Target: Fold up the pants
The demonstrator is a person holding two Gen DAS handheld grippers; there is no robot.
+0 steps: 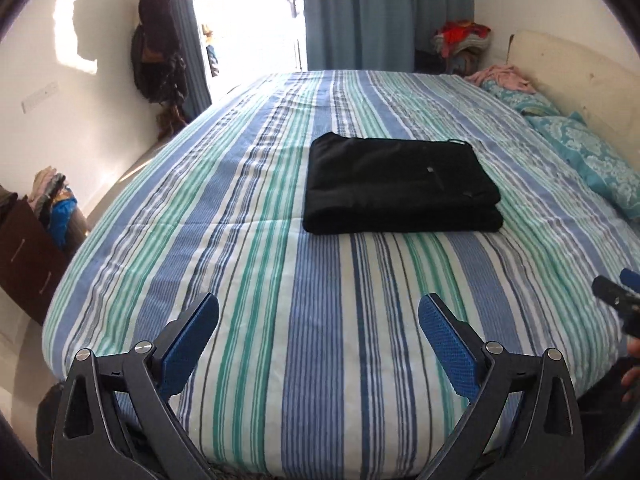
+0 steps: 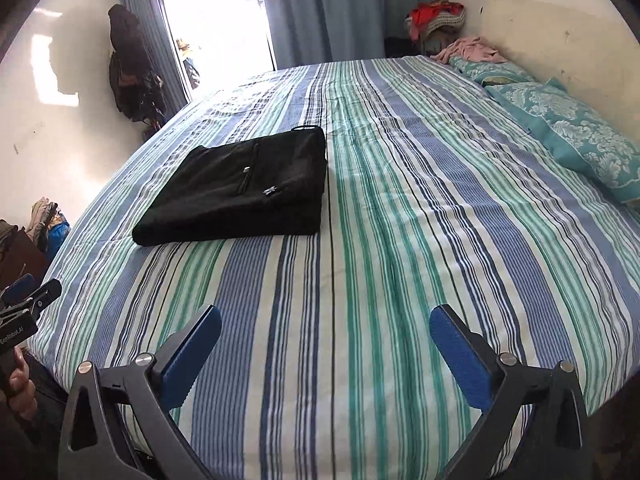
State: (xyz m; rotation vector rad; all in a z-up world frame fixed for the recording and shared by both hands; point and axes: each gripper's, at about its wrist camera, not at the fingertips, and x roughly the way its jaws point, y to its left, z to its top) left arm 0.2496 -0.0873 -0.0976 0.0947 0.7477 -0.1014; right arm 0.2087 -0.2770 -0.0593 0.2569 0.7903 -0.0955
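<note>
Left tool [image 1: 319, 312] spread wide, empty, right tool [image 2: 325, 323] likewise, folded black pants [image 1: 400, 184] on striped bed [image 1: 240, 240]

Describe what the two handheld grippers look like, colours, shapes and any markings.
Both match: the left gripper and right gripper each have two black triangular cut-out arms with silver pivot bolts, ending in flat blue textured pads. Seen from the right wrist view, the left unit's handle bears small white lettering, too small to read surely.
</note>
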